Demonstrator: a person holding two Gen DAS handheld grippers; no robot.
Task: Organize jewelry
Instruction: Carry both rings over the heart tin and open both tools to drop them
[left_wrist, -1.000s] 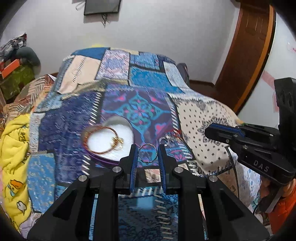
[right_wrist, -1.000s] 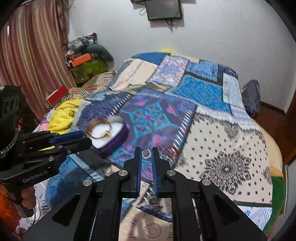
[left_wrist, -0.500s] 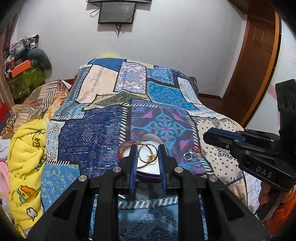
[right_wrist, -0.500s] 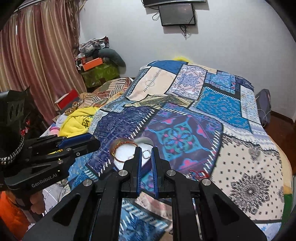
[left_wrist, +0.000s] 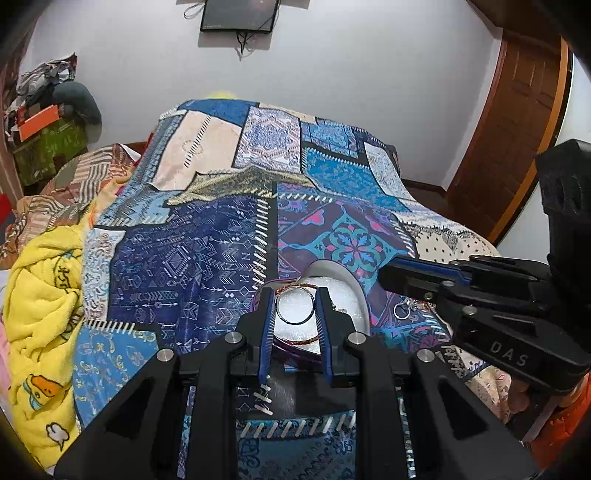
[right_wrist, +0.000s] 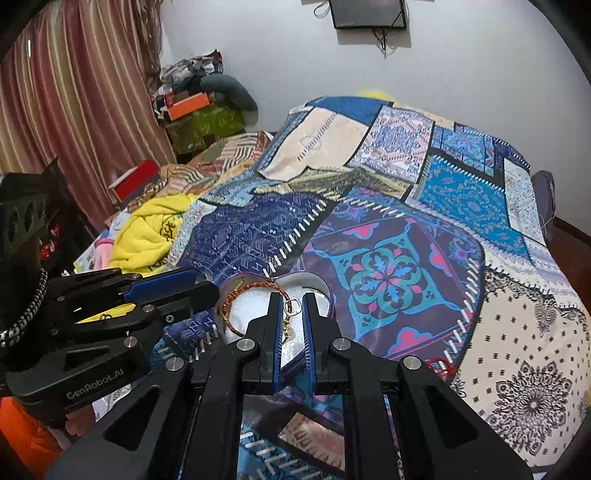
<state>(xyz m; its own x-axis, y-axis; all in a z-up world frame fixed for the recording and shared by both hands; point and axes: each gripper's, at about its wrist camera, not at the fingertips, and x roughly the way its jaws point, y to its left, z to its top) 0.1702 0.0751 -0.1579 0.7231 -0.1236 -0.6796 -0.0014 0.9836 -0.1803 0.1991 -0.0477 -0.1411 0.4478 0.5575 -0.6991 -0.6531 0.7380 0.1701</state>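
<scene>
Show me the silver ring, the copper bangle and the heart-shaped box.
silver ring (left_wrist: 295, 308), left wrist view, its lower rim.
copper bangle (right_wrist: 255, 285), right wrist view, its far arc.
heart-shaped box (right_wrist: 317, 283), right wrist view, its inner wall.

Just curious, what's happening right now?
Left tongs hold silver hoop over heart box. Right tongs grip small ring. Nothing blocking.

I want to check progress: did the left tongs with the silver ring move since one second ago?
Yes. The left tongs, holding the silver ring, moved from over the bedspread beside the heart-shaped box to above its white lining.
</scene>
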